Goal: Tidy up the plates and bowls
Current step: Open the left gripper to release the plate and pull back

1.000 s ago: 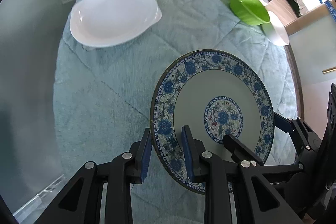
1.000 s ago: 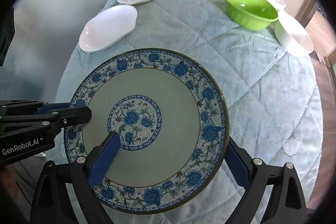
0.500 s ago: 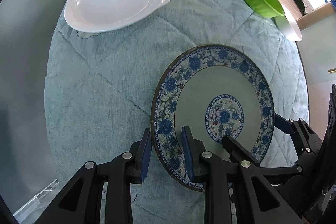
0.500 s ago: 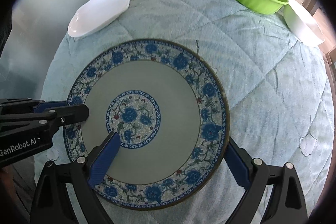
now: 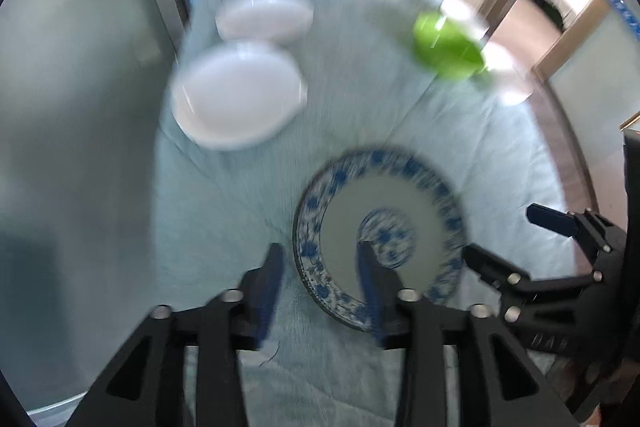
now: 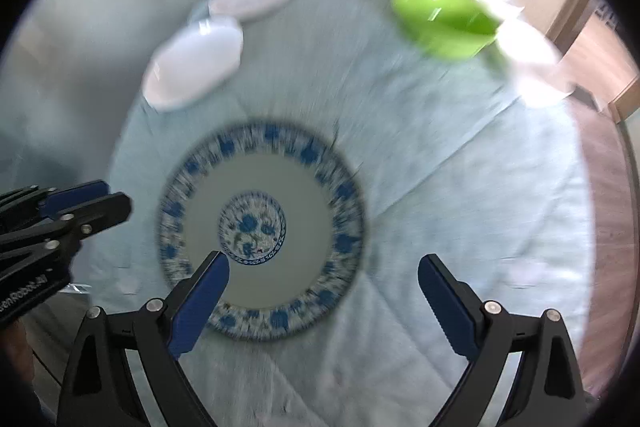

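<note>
A blue-and-white patterned plate [image 6: 260, 187] lies flat on the teal quilted cloth [image 6: 460, 187]. The left wrist view shows the same plate [image 5: 340, 223] low and right of centre. My left gripper [image 5: 320, 267] hovers above the plate's left rim. Its jaws are opening and the pads touch nothing. My right gripper [image 6: 324, 277] stands wide open above the plate's near right part, holding nothing. The right wrist view shows the left gripper [image 6: 110, 197] at the left edge. The left wrist view has the right gripper [image 5: 508, 239] at the right. Both views are blurred by motion.
Two white plates [image 5: 236, 95] [image 5: 264, 15] sit at the far left of the table. A green bowl [image 6: 444, 19] stands at the far right, with a white bowl [image 6: 532, 67] beside it at the table's edge. A grey wall runs along the left.
Both grippers have risen off the patterned plate, which now lies smaller below them. The left jaws, earlier closed on its rim, have spread apart and let go.
</note>
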Motion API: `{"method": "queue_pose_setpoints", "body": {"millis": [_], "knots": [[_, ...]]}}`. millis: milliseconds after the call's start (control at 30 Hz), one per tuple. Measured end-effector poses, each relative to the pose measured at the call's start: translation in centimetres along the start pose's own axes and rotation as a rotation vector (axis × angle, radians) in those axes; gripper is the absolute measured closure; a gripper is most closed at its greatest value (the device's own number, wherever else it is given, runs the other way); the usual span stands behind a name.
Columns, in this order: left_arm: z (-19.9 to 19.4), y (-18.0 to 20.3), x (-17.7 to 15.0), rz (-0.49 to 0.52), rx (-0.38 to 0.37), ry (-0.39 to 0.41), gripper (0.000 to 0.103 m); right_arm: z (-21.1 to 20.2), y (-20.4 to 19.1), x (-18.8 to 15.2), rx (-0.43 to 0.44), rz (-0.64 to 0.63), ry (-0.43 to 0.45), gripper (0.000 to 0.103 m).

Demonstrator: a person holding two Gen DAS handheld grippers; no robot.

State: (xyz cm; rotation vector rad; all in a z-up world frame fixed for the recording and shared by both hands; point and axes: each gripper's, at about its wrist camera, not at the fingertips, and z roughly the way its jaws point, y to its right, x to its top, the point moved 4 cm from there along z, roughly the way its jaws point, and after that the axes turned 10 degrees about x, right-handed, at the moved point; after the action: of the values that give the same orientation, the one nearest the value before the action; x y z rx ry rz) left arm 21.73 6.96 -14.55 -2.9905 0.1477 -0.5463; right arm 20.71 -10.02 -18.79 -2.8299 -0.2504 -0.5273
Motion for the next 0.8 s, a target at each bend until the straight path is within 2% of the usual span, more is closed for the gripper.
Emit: {"method": "queue_pose_setpoints", "body": {"millis": [33,133,233,400,433,467,500,533,567,633,667,700,733,767,800], "knots": [[-2.0,-0.1,0.0,-0.008,0.019,0.040,0.031,-1.6,0.0,-0.1,-0.016,-0.005,0.019,0.007],[-8.5,-0.2,-0.5,-0.034,0.067,0.208,0.010,-6.4,0.2,-0.9,-0.043,-0.011,0.056,0.006],[-13.7,0.2,-1.7,-0.076,0.110,0.319,0.002,-10.1,0.4,-2.2,-0.058,0.001,0.092,0.006],[-18.3,1.2,-2.8,-0.164,0.092,0.361,0.002,-13.6,0.0,-4.2,-0.028,0.024,0.113,0.007],[-18.8,1.6,-2.9,-0.153,0.085,0.362,0.009,-14.0,0.0,-4.4,-0.022,0.020,0.118,0.014],[-19.3,2.1,-2.8,-0.127,0.069,0.360,0.017,-14.6,-0.1,-4.6,-0.031,0.007,0.126,0.043],[-19.7,2.6,-2.8,-0.102,0.056,0.349,0.056,-15.0,-0.2,-4.7,-0.048,-0.005,0.126,0.063],[-19.8,3.3,-2.8,-0.071,0.041,0.325,0.095,-15.4,-0.2,-4.9,-0.071,-0.016,0.118,0.094],[-20.2,4.0,-2.9,-0.050,0.027,0.309,0.103,-15.7,-0.2,-4.9,-0.083,-0.020,0.119,0.096],[-21.2,5.0,-3.2,-0.034,0.035,0.334,0.102,-17.1,-0.2,-4.9,-0.083,-0.028,0.154,0.096],[-22.0,5.5,-3.2,-0.024,0.045,0.364,0.102,-17.6,-0.2,-4.9,-0.075,-0.029,0.169,0.086],[-22.6,5.9,-3.1,-0.016,0.054,0.381,0.094,-18.2,-0.2,-4.8,-0.076,-0.029,0.180,0.071],[-23.0,6.3,-3.0,-0.010,0.068,0.389,0.062,-18.6,-0.1,-4.7,-0.084,-0.027,0.190,0.020],[-23.4,6.5,-3.0,-0.008,0.076,0.390,0.036,-18.9,0.0,-4.6,-0.083,-0.024,0.202,0.001],[-23.7,6.7,-2.8,-0.014,0.086,0.396,0.000,-19.6,0.0,-4.4,-0.081,-0.023,0.230,0.001]]}}
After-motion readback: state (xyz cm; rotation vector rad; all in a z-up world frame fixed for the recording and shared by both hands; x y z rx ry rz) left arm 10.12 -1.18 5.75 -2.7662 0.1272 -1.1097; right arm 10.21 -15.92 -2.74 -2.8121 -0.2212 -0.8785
